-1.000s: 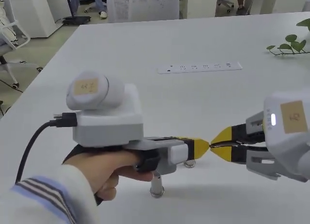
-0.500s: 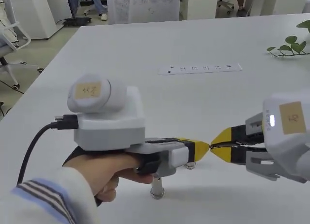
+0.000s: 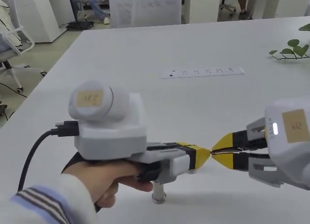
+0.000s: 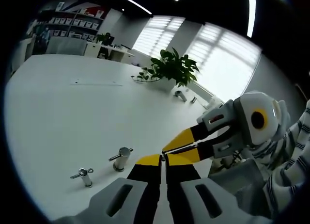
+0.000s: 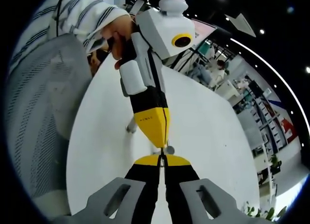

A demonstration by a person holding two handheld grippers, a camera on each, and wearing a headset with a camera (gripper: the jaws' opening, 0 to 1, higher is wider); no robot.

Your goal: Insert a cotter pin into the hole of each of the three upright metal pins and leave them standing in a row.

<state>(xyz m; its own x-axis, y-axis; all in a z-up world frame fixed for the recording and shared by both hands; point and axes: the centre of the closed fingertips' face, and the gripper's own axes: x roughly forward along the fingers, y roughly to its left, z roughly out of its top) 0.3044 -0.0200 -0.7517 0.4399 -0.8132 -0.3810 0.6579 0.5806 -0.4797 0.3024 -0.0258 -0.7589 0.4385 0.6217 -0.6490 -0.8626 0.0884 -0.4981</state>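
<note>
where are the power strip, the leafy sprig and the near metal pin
power strip (image 3: 202, 72): head view, middle of its white body
leafy sprig (image 3: 292, 42): head view, on one leaf
near metal pin (image 3: 157, 190): head view, on its upright shaft

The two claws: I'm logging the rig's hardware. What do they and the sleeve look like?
Both the left claw and the right claw have white housings and black jaws tipped yellow, with a tan handwritten label on top. A black cable plugs into the left one's rear, and a small white light glows on the right one. The sleeve is pale with dark stripes.
</note>
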